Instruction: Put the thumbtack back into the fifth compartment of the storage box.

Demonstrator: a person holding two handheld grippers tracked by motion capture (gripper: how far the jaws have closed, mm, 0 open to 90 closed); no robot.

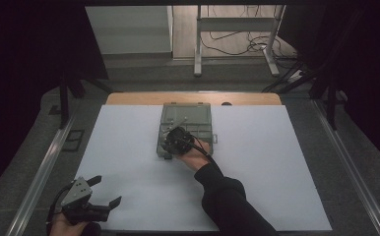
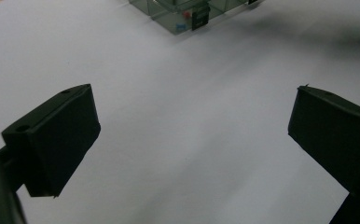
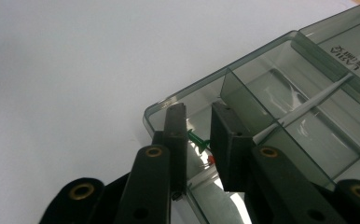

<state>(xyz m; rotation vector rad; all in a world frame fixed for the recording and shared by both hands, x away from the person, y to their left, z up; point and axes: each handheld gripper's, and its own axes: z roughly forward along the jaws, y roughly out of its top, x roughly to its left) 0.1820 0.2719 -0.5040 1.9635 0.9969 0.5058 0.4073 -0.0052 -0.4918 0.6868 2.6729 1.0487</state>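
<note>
High view: the right gripper (image 1: 178,141) reaches into the near left corner of the clear compartment box (image 1: 198,115) on the white sheet (image 1: 276,162), likely to pick something out; the left gripper (image 1: 87,199) waits near the table's edge.

Left gripper view: its jaws stand wide apart, empty.

Right gripper view: jaws nearly together around a green pin (image 3: 197,138), contact unclear; a red piece (image 3: 211,160) lies beside it.

Table: we see a white sheet (image 1: 129,147) over a wooden top (image 1: 143,98).
Floor: grey carpet (image 1: 148,73), pale boards beyond.
Furniture: a white metal stand (image 1: 198,44), cables (image 1: 237,46) tangled beneath.
Sides: dark curtains (image 1: 30,49).
Light: dim.
</note>
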